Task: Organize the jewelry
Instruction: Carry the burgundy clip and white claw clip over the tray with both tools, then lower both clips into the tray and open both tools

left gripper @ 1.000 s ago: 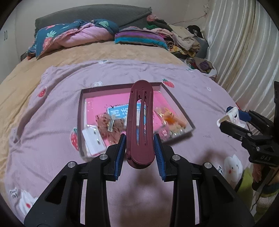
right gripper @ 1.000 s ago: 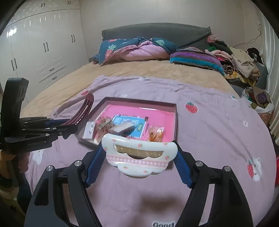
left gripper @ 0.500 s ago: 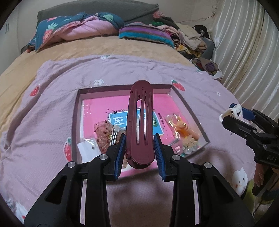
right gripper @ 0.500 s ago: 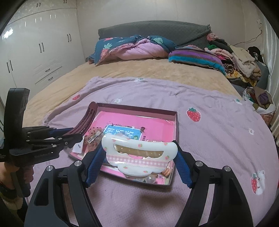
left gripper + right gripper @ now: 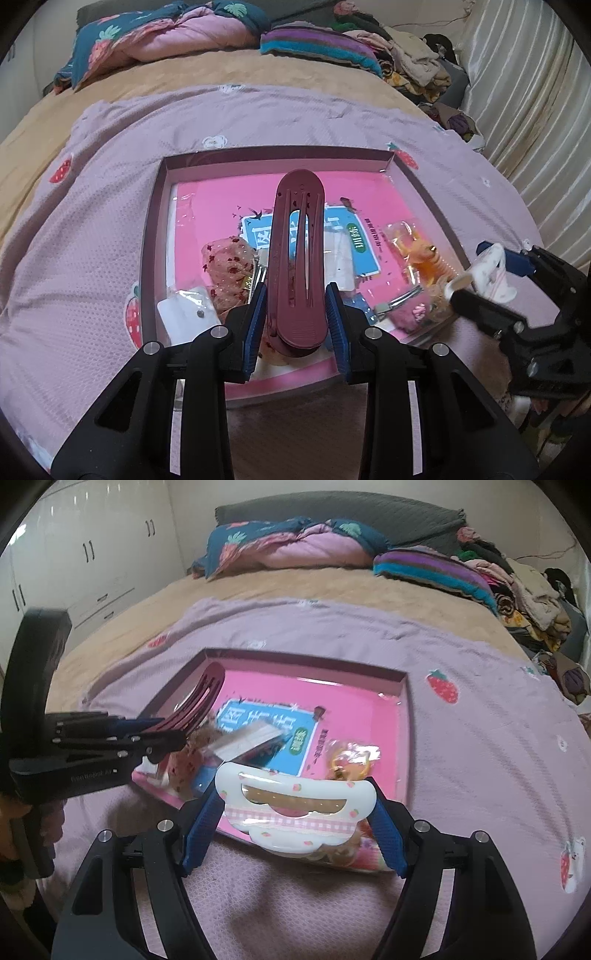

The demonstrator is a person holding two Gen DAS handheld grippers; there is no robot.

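A shallow maroon tray point(image 5: 153, 236) point(image 5: 404, 738) with a pink floor lies on the lilac blanket and holds several small packets and hair pieces. My left gripper point(image 5: 295, 314) is shut on a long maroon hair clip point(image 5: 297, 258), which stands up over the tray's near half. My right gripper point(image 5: 295, 812) is shut on a wide white cloud-shaped hair clip point(image 5: 295, 812) with pink strawberry trim, hovering above the tray's near edge. In the right wrist view the left gripper point(image 5: 159, 731) and its maroon clip point(image 5: 201, 701) reach in from the left.
In the tray lie a blue card point(image 5: 358, 240), an orange packet point(image 5: 421, 254), a red-dotted pouch point(image 5: 229, 266) and a white packet point(image 5: 184, 314). Folded quilts point(image 5: 166, 33) and a clothes heap point(image 5: 413, 62) sit at the bed's far end. A curtain point(image 5: 535, 110) hangs on the right, white wardrobes point(image 5: 74, 554) on the left.
Both grippers have moved forward and down toward the tray, each keeping hold of its clip. The tray looks larger and nearer in both views.
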